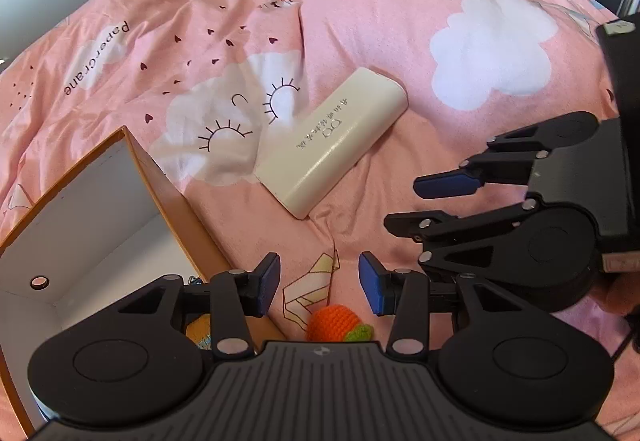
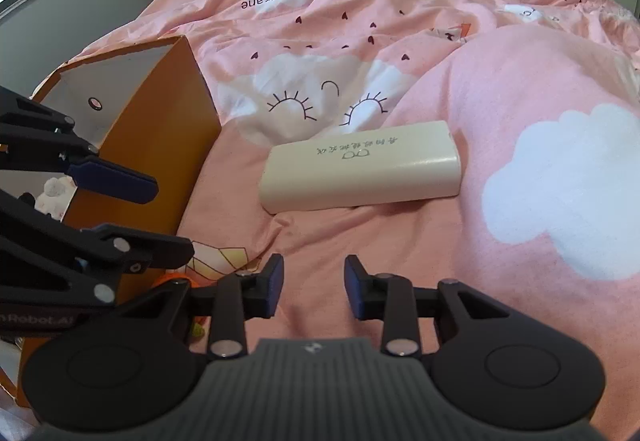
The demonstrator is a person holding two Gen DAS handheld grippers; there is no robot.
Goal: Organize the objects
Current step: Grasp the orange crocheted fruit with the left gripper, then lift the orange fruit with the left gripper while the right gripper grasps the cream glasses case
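Two grippers hang over the pink duvet [image 2: 520,89], both empty. The left gripper [image 1: 319,284] has its jaws moderately apart above the orange crocheted toy [image 1: 334,323], which lies just beside the orange box [image 2: 160,129]. The right gripper [image 2: 314,287] stands narrower, nothing between its pads, aimed toward the cream case [image 2: 360,169] resting flat on the bedding. The risk is collision (the two tools sit very near each other), and the soft duvet may give under a descending finger, letting the smooth case slide.
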